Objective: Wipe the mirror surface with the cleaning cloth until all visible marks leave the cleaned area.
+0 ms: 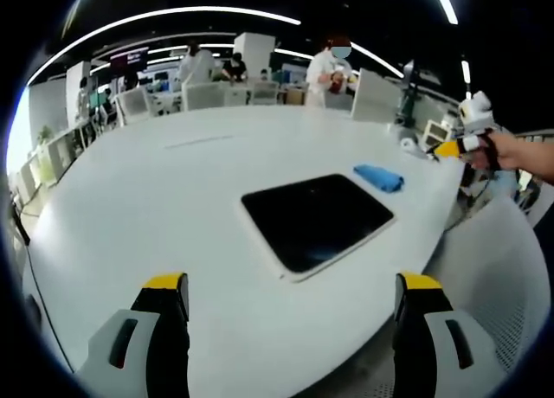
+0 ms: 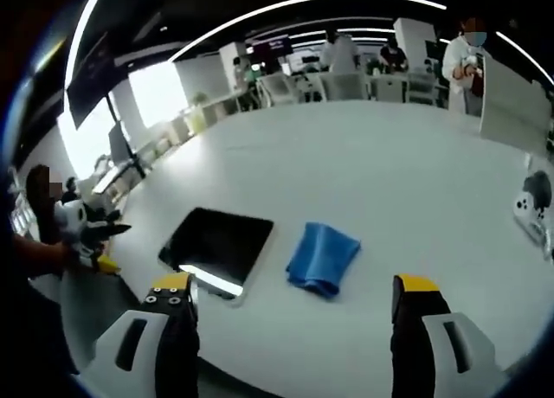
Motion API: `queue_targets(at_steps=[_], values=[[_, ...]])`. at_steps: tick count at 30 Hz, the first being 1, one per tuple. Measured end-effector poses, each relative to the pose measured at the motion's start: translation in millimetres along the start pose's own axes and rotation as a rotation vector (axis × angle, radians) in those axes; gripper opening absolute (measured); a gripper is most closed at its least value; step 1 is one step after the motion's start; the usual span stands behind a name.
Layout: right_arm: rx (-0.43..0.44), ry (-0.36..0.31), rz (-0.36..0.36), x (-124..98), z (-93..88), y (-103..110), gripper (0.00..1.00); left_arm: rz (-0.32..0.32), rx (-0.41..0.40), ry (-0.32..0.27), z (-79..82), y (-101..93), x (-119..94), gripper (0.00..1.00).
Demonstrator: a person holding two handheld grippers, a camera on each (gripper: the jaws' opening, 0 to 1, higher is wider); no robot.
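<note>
Two yellow-tipped jaws of the left gripper (image 1: 293,296) rise from the bottom of the left gripper view, standing wide apart with nothing between them, over the near edge of a large white table (image 1: 147,199). Right of centre in that view lies the mirror (image 1: 317,220), a dark rounded rectangle with a pale rim, flat on the table. Just beyond its upper right corner sits the blue cleaning cloth (image 1: 379,177), close to the mirror but apart from it. At the far right edge a hand holds the right gripper (image 1: 450,147), off the table's side. In the right gripper view, the left gripper (image 2: 91,234) shows at the far left edge, held by a hand beside the table. Lower left of centre lies the mirror (image 2: 216,247), with a bright strip of reflected light along its near edge. Just right of it, at the centre, rests the cloth (image 2: 322,257), crumpled, with a gap of bare table (image 2: 363,156) between. The right gripper (image 2: 293,296) fingers rise from the bottom, spread wide and empty. People and chairs stand in the upper background of both views.
</note>
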State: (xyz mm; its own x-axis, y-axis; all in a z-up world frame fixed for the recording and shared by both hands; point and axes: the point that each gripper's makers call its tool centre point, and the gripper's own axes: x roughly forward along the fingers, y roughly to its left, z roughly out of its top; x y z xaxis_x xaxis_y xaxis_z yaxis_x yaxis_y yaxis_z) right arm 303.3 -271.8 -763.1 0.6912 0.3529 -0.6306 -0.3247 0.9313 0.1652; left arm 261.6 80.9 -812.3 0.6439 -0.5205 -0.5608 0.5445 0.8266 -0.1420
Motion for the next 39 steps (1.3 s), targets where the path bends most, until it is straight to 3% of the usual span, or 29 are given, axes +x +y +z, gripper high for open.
queue_targets(at_steps=[5,7,12,17,19,27,37,39], values=[[-0.030,-0.009,-0.012,14,21.6,-3,0.83,0.003,-0.006,-0.005,0.8,0.9,-1,0.99],[-0.036,0.003,-0.047,19,25.2,-10,0.80,0.002,-0.010,-0.008,1.4,0.8,-1,0.99],[0.014,0.006,-0.092,35,30.2,-20,0.71,0.011,-0.023,-0.012,1.1,3.4,-2,0.99],[-0.035,0.033,-0.098,58,24.3,-20,0.68,0.003,-0.020,0.003,-1.4,1.9,-1,0.99],[-0.108,0.024,-0.101,68,20.7,-22,0.61,-0.003,-0.017,0.012,-3.2,0.9,0,0.99],[-0.086,0.094,-0.151,99,-10.0,-39,0.28,-0.021,-0.018,0.025,-5.7,-2.3,1,0.99],[-0.027,0.129,-0.153,115,-23.4,-37,0.17,-0.028,-0.006,0.019,-4.0,-3.9,2,0.99],[0.003,0.122,-0.140,119,-23.9,-34,0.15,0.000,0.056,0.017,-2.2,0.4,1,0.99]])
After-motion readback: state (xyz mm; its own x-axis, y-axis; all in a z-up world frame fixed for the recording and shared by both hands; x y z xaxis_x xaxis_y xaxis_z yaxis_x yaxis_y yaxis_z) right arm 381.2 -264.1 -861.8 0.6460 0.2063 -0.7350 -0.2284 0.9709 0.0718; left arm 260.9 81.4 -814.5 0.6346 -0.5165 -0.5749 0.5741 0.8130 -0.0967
